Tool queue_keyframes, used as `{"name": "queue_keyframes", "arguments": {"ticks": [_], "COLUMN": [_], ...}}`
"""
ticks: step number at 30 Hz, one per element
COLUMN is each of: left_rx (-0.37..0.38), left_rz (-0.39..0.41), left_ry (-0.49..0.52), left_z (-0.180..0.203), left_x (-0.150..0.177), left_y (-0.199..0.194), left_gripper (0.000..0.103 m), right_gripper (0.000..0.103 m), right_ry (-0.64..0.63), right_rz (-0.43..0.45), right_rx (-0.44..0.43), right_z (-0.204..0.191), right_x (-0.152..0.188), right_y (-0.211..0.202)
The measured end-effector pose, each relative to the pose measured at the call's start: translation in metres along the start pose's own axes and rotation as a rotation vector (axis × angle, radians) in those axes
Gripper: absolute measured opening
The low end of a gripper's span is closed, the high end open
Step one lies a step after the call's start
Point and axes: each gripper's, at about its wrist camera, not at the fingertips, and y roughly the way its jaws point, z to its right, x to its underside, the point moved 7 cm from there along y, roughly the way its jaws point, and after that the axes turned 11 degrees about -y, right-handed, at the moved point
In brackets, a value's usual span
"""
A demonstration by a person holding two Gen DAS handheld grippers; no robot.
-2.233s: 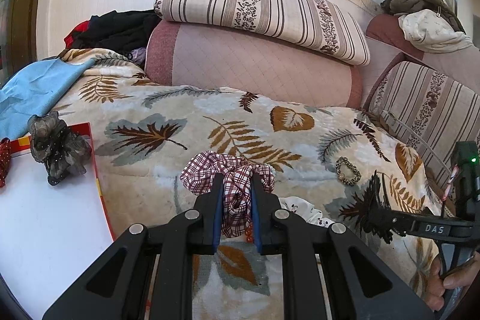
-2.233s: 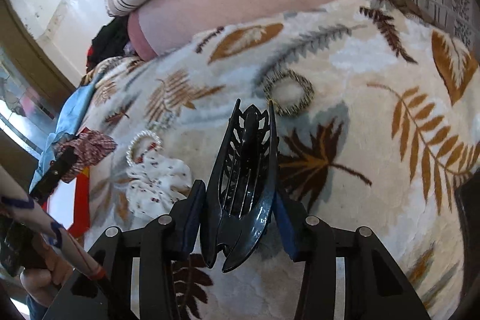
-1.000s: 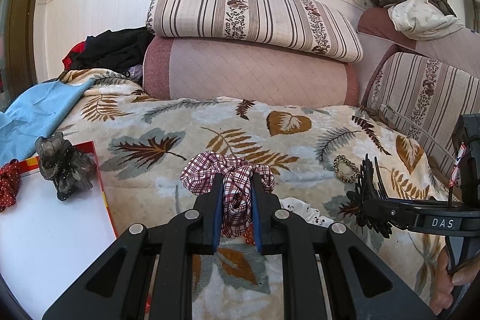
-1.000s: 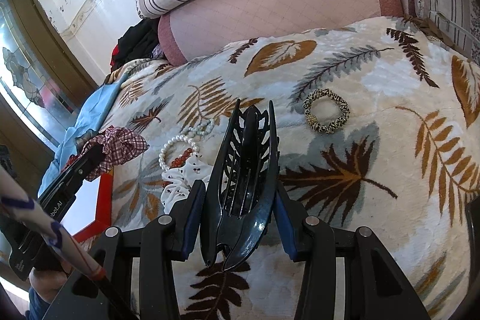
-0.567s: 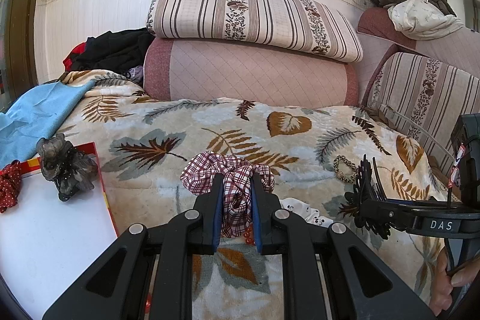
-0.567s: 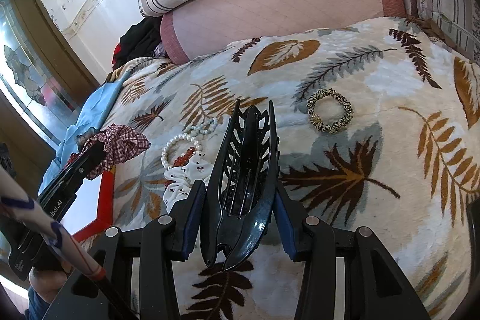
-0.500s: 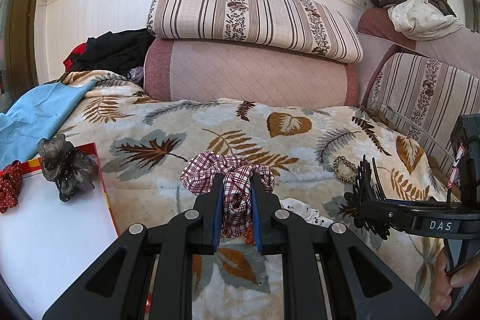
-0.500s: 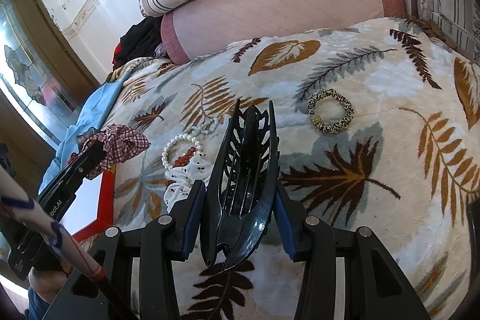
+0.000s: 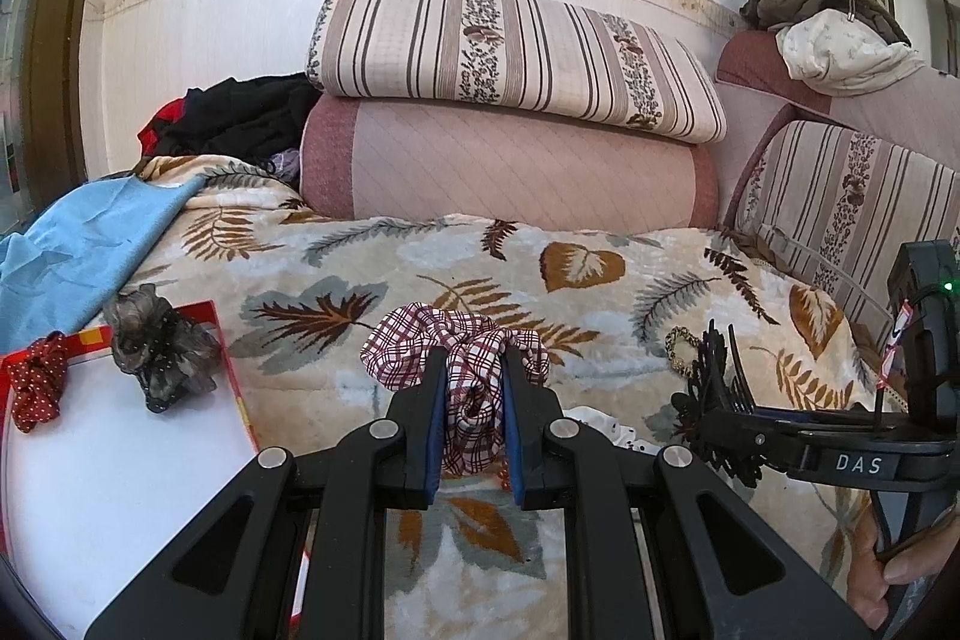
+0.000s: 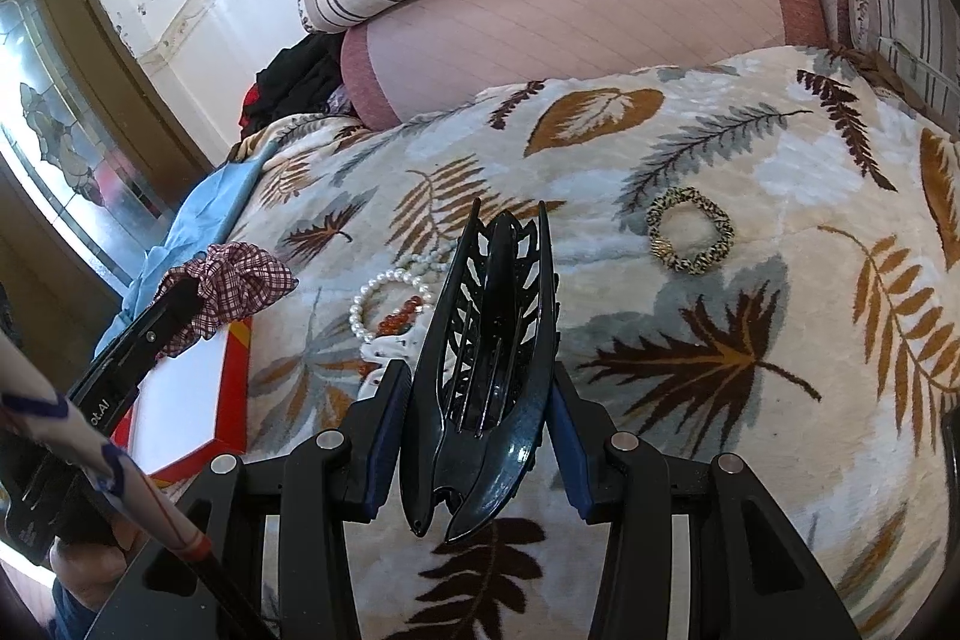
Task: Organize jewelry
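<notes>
Plaid cloth, red-brown and white, is what the left claw (image 9: pixel 474 409) has pinched: a checked scrunchie (image 9: pixel 456 340) bunched between its blue pads, jaws nearly closed on the fabric, held above the leaf-print blanket (image 9: pixel 336 268) on the bed; from the right wrist view the same scrunchie (image 10: pixel 240 280) hangs over the near corner of a white tray with a red rim (image 10: pixel 237 370). Held by the right claw (image 10: pixel 480 430) is a large black hair claw clip (image 10: pixel 489 340), gripped lengthwise at about half spread, its pointed prongs aimed away from the camera; the left wrist view shows that clip (image 9: pixel 714 400) side-on, out over the blanket.

Just beyond the clip on the blanket lie a pearl bracelet (image 10: pixel 372 298), a strand of orange beads (image 10: pixel 399 322) inside its loop, and a white patterned scrunchie (image 10: pixel 390 346) partly hidden behind the claw; well to the right lies a leopard-print hair tie (image 10: pixel 690 238). On the tray's white surface (image 9: pixel 120 460) sit a dark grey fabric bow clip (image 9: pixel 159 346) and, near its far left edge, a red dotted bow (image 9: pixel 36 376).

Further out, a blue cloth (image 9: pixel 84 244) drapes the blanket's left side; a pink bolster (image 9: pixel 504 172) lies at the head with a striped cushion (image 9: pixel 510 52) on top; dark clothes (image 9: pixel 240 118) are heaped beside them.
</notes>
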Motion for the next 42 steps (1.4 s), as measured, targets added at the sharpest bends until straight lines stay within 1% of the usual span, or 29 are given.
{"name": "queue_keyframes", "arguments": {"ticks": [7,13,17,19,23,24,27,31,33,35,37,42], "left_rx": [-0.012,-0.038,-0.075,-0.093,-0.148,-0.168,-0.220,-0.294,-0.320,-0.340,-0.343,-0.371], "left_rz": [0.038,0.079,0.094,0.102,0.122,0.123,0.118,0.098,0.082,0.064,0.044,0.015], "left_ry": [-0.037,-0.084,-0.117,-0.147,-0.187,-0.206,-0.242,-0.300,-0.336,-0.367,-0.405,-0.450], "left_z": [-0.020,-0.050,-0.080,-0.102,-0.141,-0.157,-0.189,-0.232,-0.250,-0.265,-0.276,-0.287], "left_x": [-0.013,-0.027,-0.033,-0.036,-0.038,-0.038,-0.036,-0.029,-0.025,-0.022,-0.018,-0.014], "left_y": [-0.021,-0.041,-0.053,-0.061,-0.076,-0.080,-0.086,-0.089,-0.088,-0.086,-0.082,-0.070], "left_gripper": [0.014,0.015,0.015,0.015,0.015,0.015,0.015,0.015,0.015,0.014,0.014,0.014], "right_gripper": [0.049,0.049,0.049,0.049,0.049,0.049,0.049,0.049,0.049,0.049,0.049,0.049], "right_ry": [0.003,-0.014,-0.056,-0.088,-0.137,-0.149,-0.180,-0.217,-0.230,-0.247,-0.265,-0.275], "right_rz": [0.005,0.010,0.008,0.005,-0.012,-0.018,-0.053,-0.101,-0.122,-0.137,-0.152,-0.180], "right_rx": [-0.035,-0.080,-0.117,-0.130,-0.174,-0.186,-0.227,-0.264,-0.273,-0.271,-0.262,-0.247], "right_z": [-0.028,-0.070,-0.110,-0.132,-0.177,-0.189,-0.228,-0.268,-0.283,-0.295,-0.304,-0.317], "right_x": [-0.002,-0.010,-0.020,-0.025,-0.031,-0.031,-0.027,-0.021,-0.019,-0.020,-0.020,-0.020], "right_y": [-0.001,0.003,0.010,0.015,0.032,0.037,0.059,0.087,0.100,0.113,0.124,0.146]}}
